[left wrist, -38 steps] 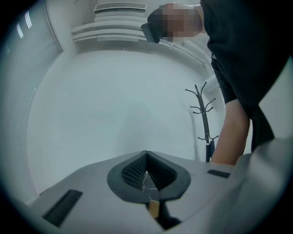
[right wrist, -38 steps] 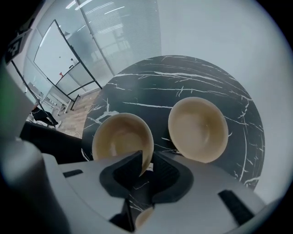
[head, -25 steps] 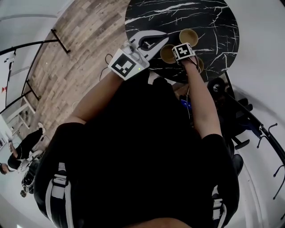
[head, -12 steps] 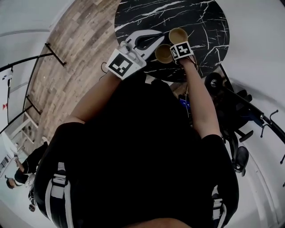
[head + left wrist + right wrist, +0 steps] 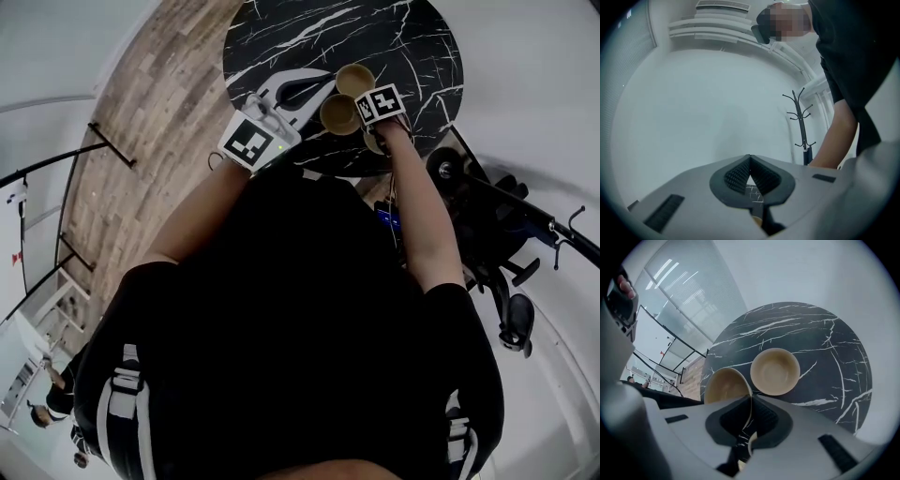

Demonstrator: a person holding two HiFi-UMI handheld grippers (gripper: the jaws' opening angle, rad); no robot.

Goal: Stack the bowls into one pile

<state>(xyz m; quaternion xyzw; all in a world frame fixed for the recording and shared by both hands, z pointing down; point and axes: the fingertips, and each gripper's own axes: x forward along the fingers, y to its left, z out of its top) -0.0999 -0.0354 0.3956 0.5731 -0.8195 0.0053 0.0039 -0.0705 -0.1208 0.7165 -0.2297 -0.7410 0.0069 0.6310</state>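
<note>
Right gripper view shows the held bowl [image 5: 725, 386] pinched by its rim between the pads of the right gripper [image 5: 750, 404]. The jaws have just been closing and are almost together on the thin wall, one pad inside and one outside. This rim grip is judged to be chosen so that the bowl's underside is left free to drop into another bowl. The bowl is tilted, its hollow turned toward the camera, and it appears to be raised off the table [image 5: 825, 348]. Just beside it, at about 2 o'clock, the second bowl [image 5: 775, 371] is seen upright and mouth-up on the black marbled top. It is judged the likely base of the pile. In the head view a tan edge, probably a third bowl [image 5: 373, 142], is partly hidden under the right hand at about 5 o'clock from the held bowl. The left gripper [image 5: 750, 158] is held level at 9 o'clock from the bowls, its jaws closed tip to tip on nothing, apparently parked aside so that the carrying is left to one hand.
</note>
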